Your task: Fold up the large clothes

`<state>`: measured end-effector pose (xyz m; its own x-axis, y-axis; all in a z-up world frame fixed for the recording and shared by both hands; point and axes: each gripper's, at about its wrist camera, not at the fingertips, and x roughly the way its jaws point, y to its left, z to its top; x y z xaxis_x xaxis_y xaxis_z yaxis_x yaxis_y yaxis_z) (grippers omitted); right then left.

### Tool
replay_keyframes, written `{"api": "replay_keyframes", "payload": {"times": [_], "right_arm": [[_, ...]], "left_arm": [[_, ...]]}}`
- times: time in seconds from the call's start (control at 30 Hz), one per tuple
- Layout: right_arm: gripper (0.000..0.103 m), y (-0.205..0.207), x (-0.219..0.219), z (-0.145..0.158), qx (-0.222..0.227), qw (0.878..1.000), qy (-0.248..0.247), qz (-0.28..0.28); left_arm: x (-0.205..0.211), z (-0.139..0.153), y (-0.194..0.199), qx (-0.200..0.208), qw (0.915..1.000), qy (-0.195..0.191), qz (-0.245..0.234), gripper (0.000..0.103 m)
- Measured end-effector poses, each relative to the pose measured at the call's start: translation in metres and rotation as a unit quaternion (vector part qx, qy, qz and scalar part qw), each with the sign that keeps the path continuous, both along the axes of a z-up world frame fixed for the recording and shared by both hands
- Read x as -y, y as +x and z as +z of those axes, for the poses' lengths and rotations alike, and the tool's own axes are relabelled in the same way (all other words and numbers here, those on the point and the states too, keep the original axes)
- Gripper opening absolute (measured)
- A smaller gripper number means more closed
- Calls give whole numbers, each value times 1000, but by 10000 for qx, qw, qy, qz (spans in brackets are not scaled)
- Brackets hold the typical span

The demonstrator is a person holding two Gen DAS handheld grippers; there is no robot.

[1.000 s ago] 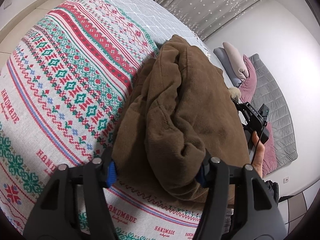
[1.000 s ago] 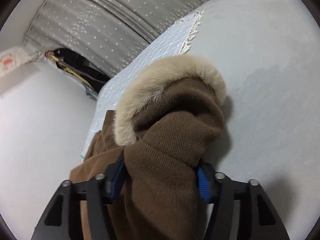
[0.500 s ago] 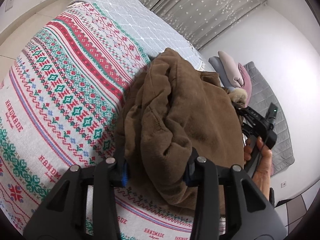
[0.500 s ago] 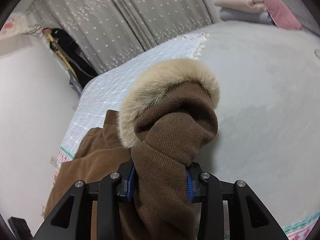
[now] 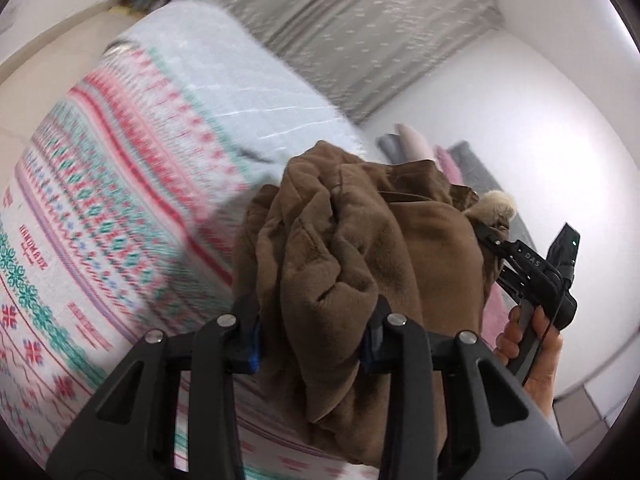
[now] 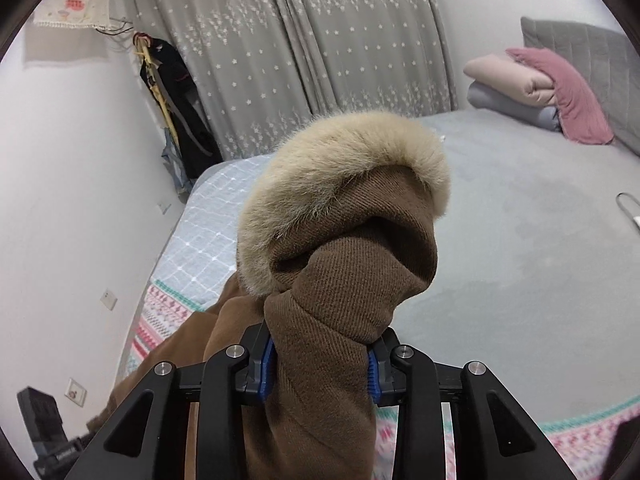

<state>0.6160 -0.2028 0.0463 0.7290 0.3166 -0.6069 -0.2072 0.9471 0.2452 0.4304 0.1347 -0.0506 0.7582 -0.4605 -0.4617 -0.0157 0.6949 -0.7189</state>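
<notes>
My left tongs (image 5: 316, 338) are pinching a thick bunch of the brown coat (image 5: 360, 240), their blue pads (image 5: 255, 340) pressing into the plush fabric on both sides after just closing in on it. My right tongs (image 6: 320, 372) are pinching a twisted roll of the same coat just below its fur trim (image 6: 332, 176), and they too have just been closing, with the cloth squeezed between the pads.

In the left wrist view the coat is hanging crumpled between the two tongs, above the bed (image 5: 208, 92). My right hand (image 5: 532, 344) is showing at the far side of the coat, gripping the handle of the other tongs.

Under the coat, a patterned blanket (image 5: 88, 208) in red and green bands is covering the near part of the bed. Beyond it, a grey sheet (image 6: 520, 240) is spreading out toward folded bedding (image 6: 532, 88) stacked by the wall. Grey starred curtains (image 6: 320, 40) are hanging behind.
</notes>
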Motion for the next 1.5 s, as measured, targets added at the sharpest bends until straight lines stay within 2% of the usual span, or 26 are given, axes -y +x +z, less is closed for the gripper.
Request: {"api": "replay_keyframes", "payload": {"times": [0.07, 0.23, 0.33, 0.43, 0.5, 0.63, 0.7, 0.8, 0.83, 0.93, 0.97, 1.0, 1.03, 1.13, 1.23, 1.37, 1.43, 1.5], "right_arm": [[34, -21, 9, 21, 40, 10000, -48, -42], [34, -105, 61, 65, 187, 9998, 62, -63], [34, -144, 85, 70, 90, 9996, 278, 4], [34, -188, 106, 60, -40, 9990, 420, 167], [34, -212, 114, 50, -101, 9985, 471, 262], [34, -255, 126, 22, -280, 9973, 529, 419], [34, -269, 129, 9, -373, 9973, 450, 437], [34, -286, 133, -29, -576, 9971, 339, 368], [34, -287, 140, -50, -715, 9961, 411, 312], [35, -292, 178, -106, -982, 9923, 737, -156], [35, -284, 198, -120, -1349, 9854, 985, -331], [35, -281, 215, -128, -1485, 9786, 1380, -340], [36, -281, 218, -130, -1458, 9773, 1510, -287], [40, -279, 204, -129, -1417, 9830, 1123, -307], [46, -272, 197, -133, -1504, 9823, 1025, -441], [54, -275, 198, -139, -1522, 9808, 1060, -602], [62, -278, 197, -139, -1485, 9821, 902, -729], [64, -285, 195, -130, -1421, 9849, 630, -757]], "left_arm": [[20, 27, -22, 219, 9994, 218, -178, 37], [64, 81, -93, 247, 9960, 679, -518, 37], [94, 108, -159, 298, 9893, 1272, -648, 37], [114, 112, -215, 204, 9860, 1472, -761, 37], [125, 107, -243, 171, 9831, 1620, -835, 37], [153, 70, -295, -64, 9758, 1836, -1183, 37], [157, 48, -304, -133, 9740, 1833, -1324, 37], [156, 5, -307, -405, 9730, 1768, -1429, 37], [154, -10, -311, -464, 9724, 1786, -1427, 37], [158, -19, -328, -300, 9692, 1970, -1445, 37], [159, -19, -330, -272, 9684, 2001, -1466, 38], [161, -18, -334, -245, 9678, 2036, -1461, 38], [160, -19, -334, -243, 9674, 2061, -1453, 38], [154, -26, -331, -366, 9701, 1934, -1421, 39], [148, -30, -331, -436, 9730, 1757, -1431, 41], [153, -30, -330, -416, 9706, 1855, -1477, 46], [149, -27, -328, -497, 9716, 1771, -1487, 51], [142, -21, -326, -583, 9723, 1652, -1550, 53]]}}
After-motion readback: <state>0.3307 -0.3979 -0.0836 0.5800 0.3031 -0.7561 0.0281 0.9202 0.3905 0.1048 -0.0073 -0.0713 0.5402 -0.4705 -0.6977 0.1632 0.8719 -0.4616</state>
